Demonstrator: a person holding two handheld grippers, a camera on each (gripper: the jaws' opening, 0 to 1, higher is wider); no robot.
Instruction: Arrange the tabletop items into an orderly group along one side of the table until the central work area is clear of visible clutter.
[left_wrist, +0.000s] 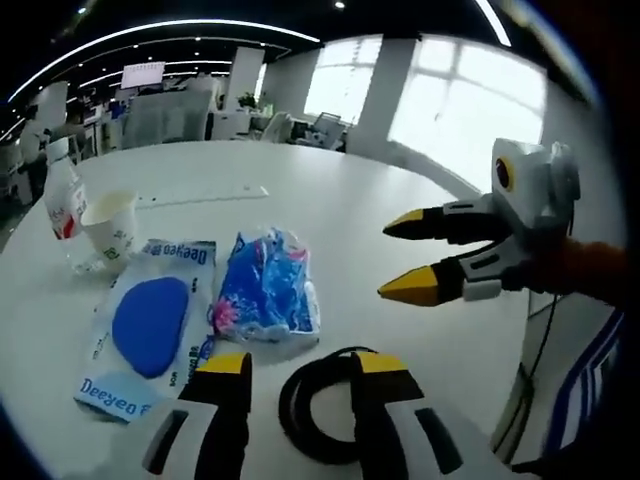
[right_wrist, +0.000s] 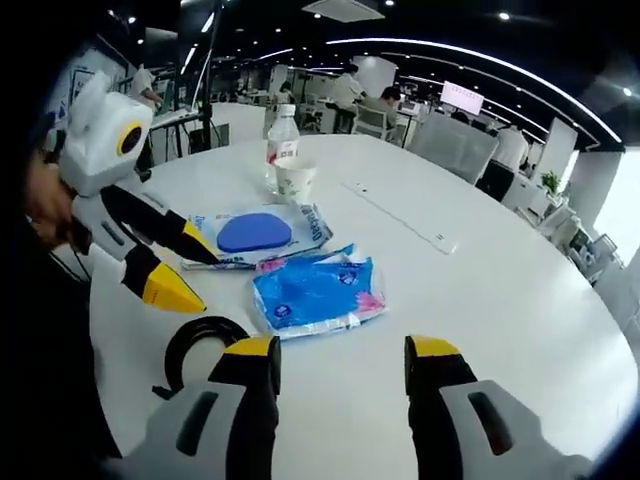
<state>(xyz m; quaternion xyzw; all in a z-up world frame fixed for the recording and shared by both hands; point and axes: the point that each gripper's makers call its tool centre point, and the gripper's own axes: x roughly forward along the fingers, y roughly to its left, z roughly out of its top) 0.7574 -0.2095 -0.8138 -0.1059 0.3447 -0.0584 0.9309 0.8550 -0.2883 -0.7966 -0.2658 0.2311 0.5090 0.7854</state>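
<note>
Just beside the glossy Deeyeo packet (left_wrist: 148, 325) lie a crinkly blue plastic bag (left_wrist: 265, 291), a coiled black cable (left_wrist: 322, 405), a paper cup (left_wrist: 110, 226) and a bottle (left_wrist: 63, 197) on the round white table (left_wrist: 330, 205); left gripper (left_wrist: 300, 385) and right gripper (right_wrist: 342, 365) both hold their jaws apart, empty.

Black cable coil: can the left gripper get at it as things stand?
Probably yes. The black cable coil lies flat on the table right between the open left gripper's jaws, nothing on top of it. The right gripper hovers off to the side, clear of the path.
</note>
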